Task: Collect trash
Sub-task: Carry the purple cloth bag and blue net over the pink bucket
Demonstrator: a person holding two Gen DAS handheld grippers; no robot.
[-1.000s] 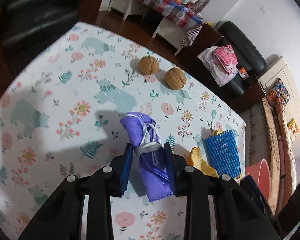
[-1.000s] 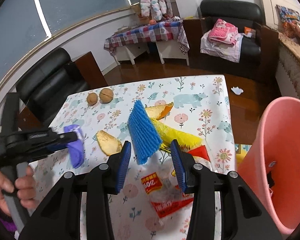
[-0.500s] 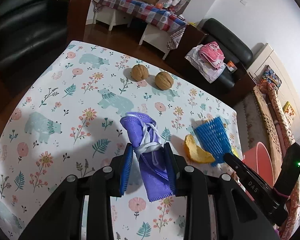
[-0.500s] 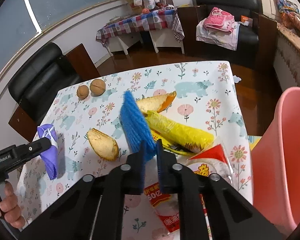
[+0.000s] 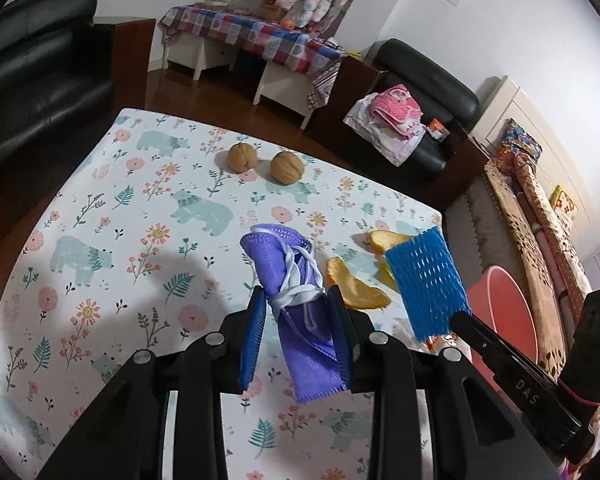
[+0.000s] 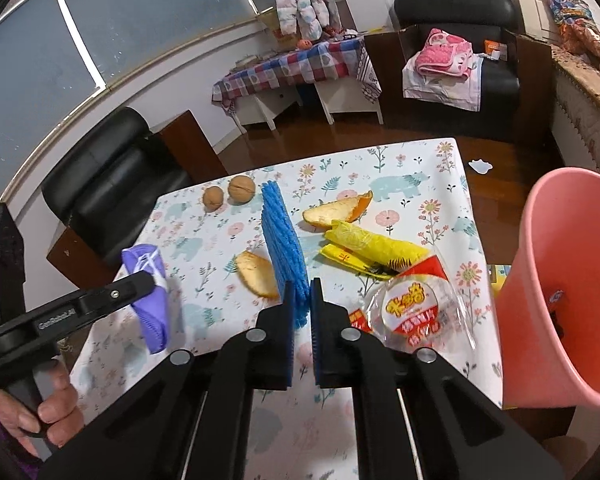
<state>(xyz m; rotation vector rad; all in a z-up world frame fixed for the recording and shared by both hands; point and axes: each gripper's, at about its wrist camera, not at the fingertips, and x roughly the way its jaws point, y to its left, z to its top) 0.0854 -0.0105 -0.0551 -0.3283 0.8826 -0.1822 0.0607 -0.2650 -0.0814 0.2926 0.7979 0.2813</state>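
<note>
Walnuts two, peels two, left jaws clamp mask, right jaws foam net.

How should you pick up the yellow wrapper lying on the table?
Probably across its middle, from above. The yellow wrapper lies flat and long on the table, running toward the clear lid. Turn the gripper so its jaws close across the narrow width, at the puffy middle rather than the flat ends. The orange peel touches its far end, so stay clear of that end.
</note>
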